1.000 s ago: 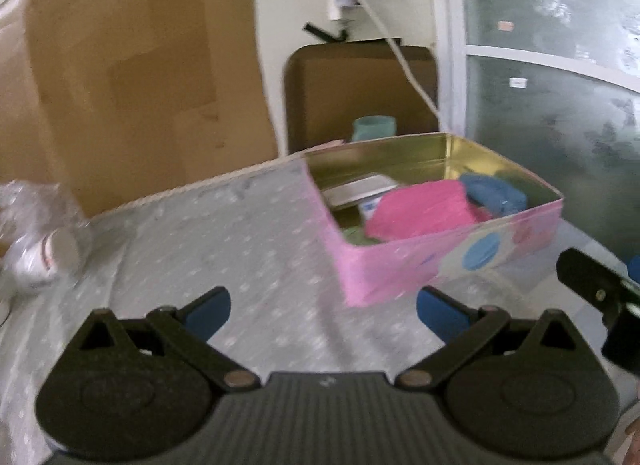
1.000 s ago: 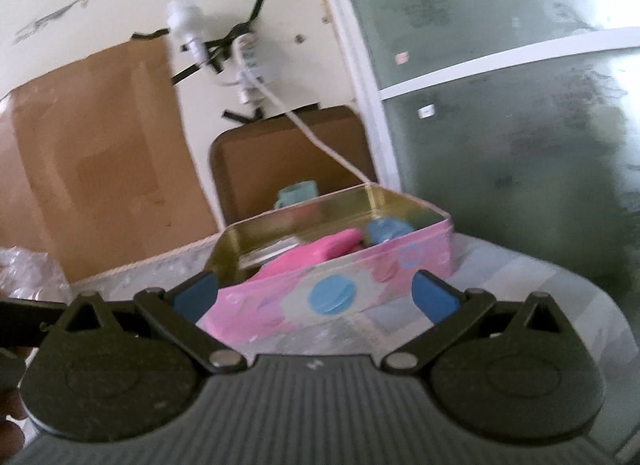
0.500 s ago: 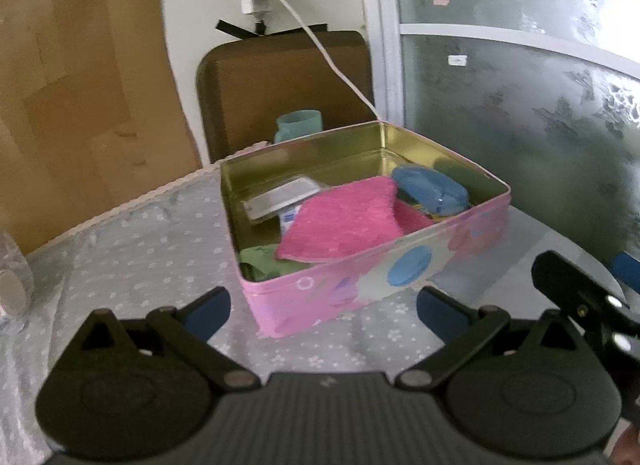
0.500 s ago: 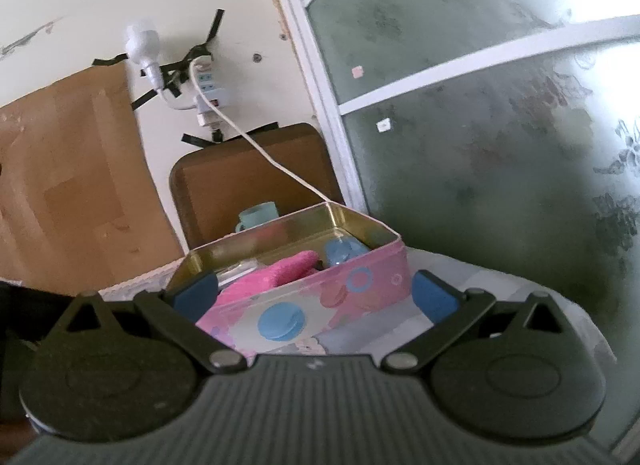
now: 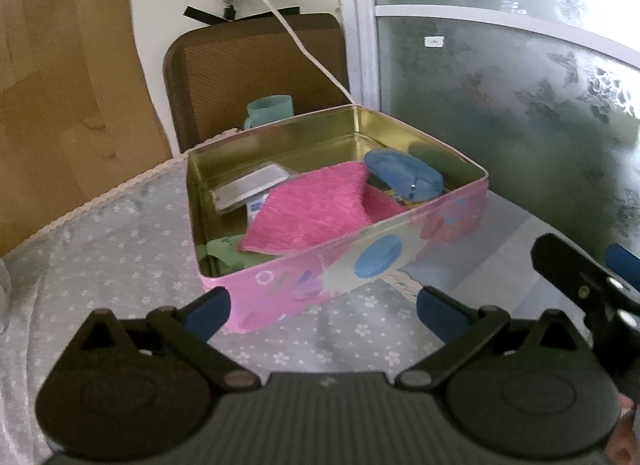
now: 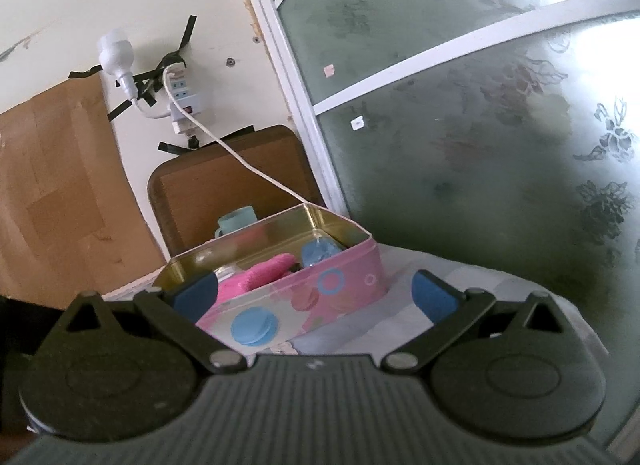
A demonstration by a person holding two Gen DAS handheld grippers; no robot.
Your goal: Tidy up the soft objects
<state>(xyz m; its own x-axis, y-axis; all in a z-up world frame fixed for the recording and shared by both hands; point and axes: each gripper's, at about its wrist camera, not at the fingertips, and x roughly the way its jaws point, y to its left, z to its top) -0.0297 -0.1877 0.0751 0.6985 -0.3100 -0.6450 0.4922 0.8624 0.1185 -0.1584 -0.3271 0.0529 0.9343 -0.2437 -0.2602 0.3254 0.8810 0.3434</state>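
A pink tin box (image 5: 340,265) stands open on the flowered tablecloth (image 5: 120,265). Inside lie a pink fuzzy cloth (image 5: 316,205), a blue soft pouch (image 5: 404,175), a green cloth (image 5: 236,253) and a silver flat case (image 5: 250,187). My left gripper (image 5: 322,311) is open and empty, just in front of the box's near wall. My right gripper (image 6: 314,297) is open and empty, in front of the box (image 6: 304,297); the pink cloth (image 6: 264,273) and blue pouch (image 6: 318,253) show over its rim. Part of the right gripper shows at the right of the left wrist view (image 5: 588,285).
A brown chair back (image 5: 256,69) and a teal cup (image 5: 270,109) stand behind the box. Cardboard (image 5: 60,85) leans on the wall at left. A white cable (image 6: 240,161) hangs from a power strip. A frosted glass door (image 6: 480,145) is at right.
Both grippers have swung right and a little closer toward the pink box, which now sits centred in the left wrist view. Both stay open and empty.
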